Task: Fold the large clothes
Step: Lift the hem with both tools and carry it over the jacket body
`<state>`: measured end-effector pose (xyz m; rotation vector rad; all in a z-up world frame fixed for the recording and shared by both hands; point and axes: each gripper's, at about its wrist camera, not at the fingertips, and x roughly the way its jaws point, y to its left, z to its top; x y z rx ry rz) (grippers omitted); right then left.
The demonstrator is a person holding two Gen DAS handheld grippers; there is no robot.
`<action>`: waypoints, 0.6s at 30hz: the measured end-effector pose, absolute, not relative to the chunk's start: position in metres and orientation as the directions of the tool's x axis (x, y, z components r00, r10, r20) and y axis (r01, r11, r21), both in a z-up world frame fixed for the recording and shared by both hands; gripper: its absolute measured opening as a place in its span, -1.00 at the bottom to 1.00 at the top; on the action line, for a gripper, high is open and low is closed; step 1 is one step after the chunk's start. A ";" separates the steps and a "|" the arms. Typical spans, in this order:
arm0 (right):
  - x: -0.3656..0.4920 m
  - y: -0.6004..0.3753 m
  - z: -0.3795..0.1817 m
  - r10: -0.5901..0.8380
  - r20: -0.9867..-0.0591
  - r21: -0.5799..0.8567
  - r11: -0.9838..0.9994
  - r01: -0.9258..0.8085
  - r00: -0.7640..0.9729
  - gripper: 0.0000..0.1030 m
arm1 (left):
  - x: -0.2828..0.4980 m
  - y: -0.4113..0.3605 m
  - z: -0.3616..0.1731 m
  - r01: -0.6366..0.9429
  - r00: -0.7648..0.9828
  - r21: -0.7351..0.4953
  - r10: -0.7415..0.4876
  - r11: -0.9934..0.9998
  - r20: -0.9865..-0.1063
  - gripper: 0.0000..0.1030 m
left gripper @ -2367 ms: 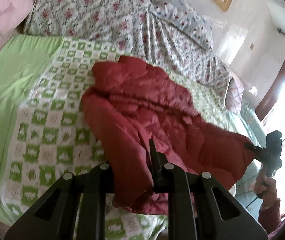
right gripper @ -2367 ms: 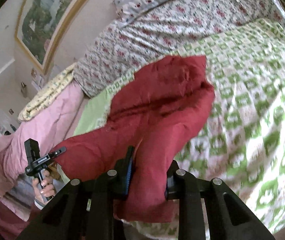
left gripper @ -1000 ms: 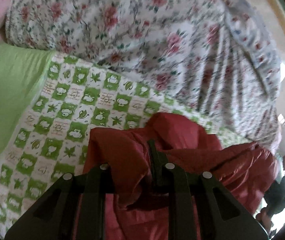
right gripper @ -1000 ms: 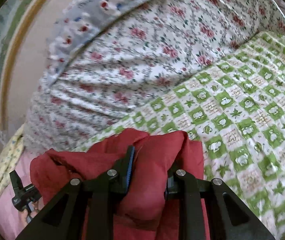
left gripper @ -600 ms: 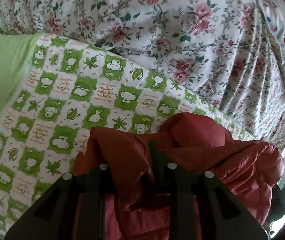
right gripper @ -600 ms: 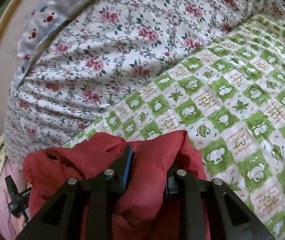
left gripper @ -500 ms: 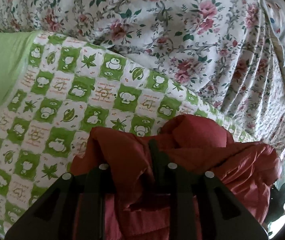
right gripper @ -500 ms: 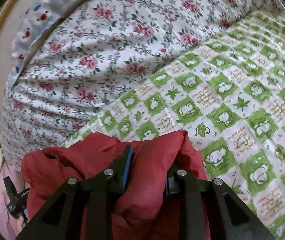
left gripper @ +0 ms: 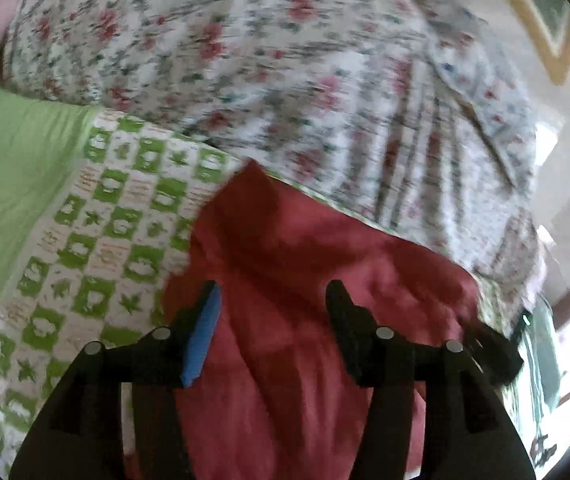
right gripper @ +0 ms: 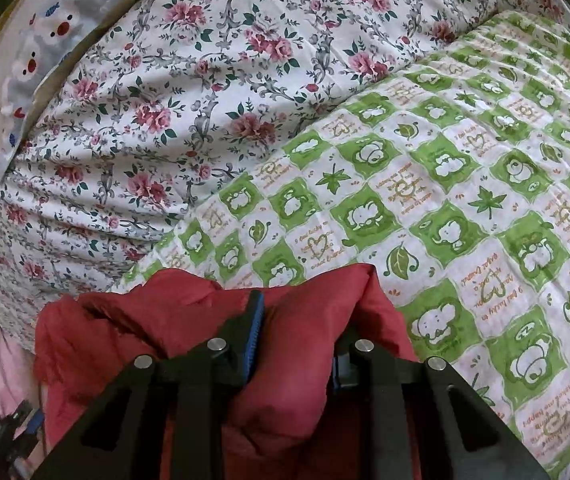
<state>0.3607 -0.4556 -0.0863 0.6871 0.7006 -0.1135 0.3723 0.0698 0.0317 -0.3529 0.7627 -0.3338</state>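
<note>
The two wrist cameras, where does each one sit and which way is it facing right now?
Left wrist: on the left gripper, looking down along its opening jaws at the red jacket lying between them, unpinched; the right gripper shows at right.
Right wrist: on the right gripper, clamped on the red jacket, facing the green checked blanket.
Shared: the jacket, blanket and floral quilt.

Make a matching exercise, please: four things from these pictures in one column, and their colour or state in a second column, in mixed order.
1. left gripper
2. right gripper
3. jacket
4. quilt

a. floral, bunched at the far side of the bed
b. jaws opening, pads off the fabric
c. dark red, lying on the green checked cover
d. clamped on red fabric

Pairs: 1-b, 2-d, 3-c, 4-a
</note>
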 end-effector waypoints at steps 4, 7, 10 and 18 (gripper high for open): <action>0.363 -0.452 -0.084 0.112 -0.636 0.524 0.789 0.321 0.763 -0.50 | 0.348 0.023 0.030 0.296 0.621 -0.352 -0.459 0.888 -0.635 0.03; 0.363 -0.454 -0.085 0.120 -0.637 0.528 0.787 0.318 0.761 -0.50 | 0.332 -0.021 0.022 0.360 0.628 -0.217 -0.408 0.907 -0.663 0.04; 0.361 -0.457 -0.082 0.140 -0.627 0.551 0.775 0.309 0.767 -0.43 | 0.334 -0.050 0.003 0.348 0.651 -0.060 -0.287 0.935 -0.703 0.04; 0.311 -0.436 -0.015 0.125 -0.517 0.506 0.843 0.185 0.847 0.19 | 0.368 -0.047 -0.020 0.263 0.667 0.009 -0.175 0.965 -0.724 0.08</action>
